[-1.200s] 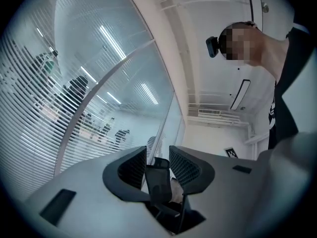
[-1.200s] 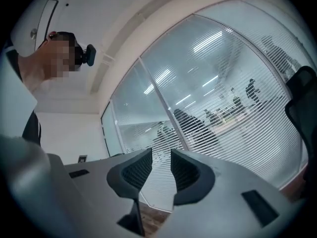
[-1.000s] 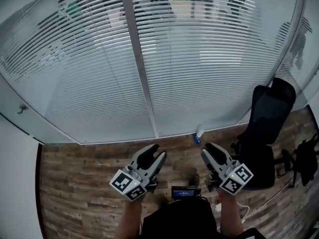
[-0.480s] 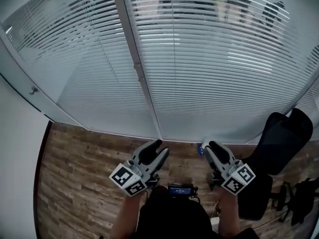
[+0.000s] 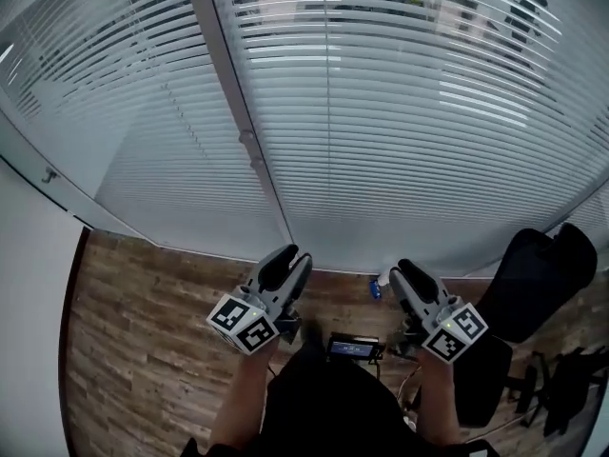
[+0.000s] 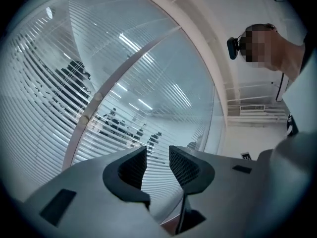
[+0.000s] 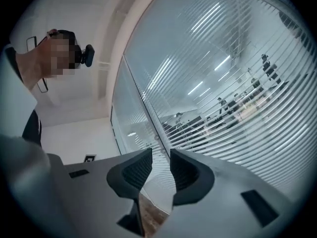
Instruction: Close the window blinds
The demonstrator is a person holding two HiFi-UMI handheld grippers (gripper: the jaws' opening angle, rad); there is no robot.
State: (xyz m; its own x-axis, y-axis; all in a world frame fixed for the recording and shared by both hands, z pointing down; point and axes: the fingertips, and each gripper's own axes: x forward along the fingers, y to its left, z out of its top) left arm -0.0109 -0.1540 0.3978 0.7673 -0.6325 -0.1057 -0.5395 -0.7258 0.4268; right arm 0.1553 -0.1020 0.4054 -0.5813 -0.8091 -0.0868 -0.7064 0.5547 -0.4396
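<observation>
- The left gripper [image 5: 288,258] is hovering above the wooden floor [image 5: 143,303], its jaws standing apart with nothing between them.
- The right gripper [image 5: 403,270] is pointing the same way, its jaws parted and empty.
- The window blinds [image 5: 409,122] are hanging just ahead of both grippers, untouched, with their slats tilted open.

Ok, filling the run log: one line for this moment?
left tongs open, empty | right tongs open, empty | blinds see-through, untouched

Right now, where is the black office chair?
Head view, lower right: the black chair stands on the wood floor at the foot of the blinds, just right of the right claw.
</observation>
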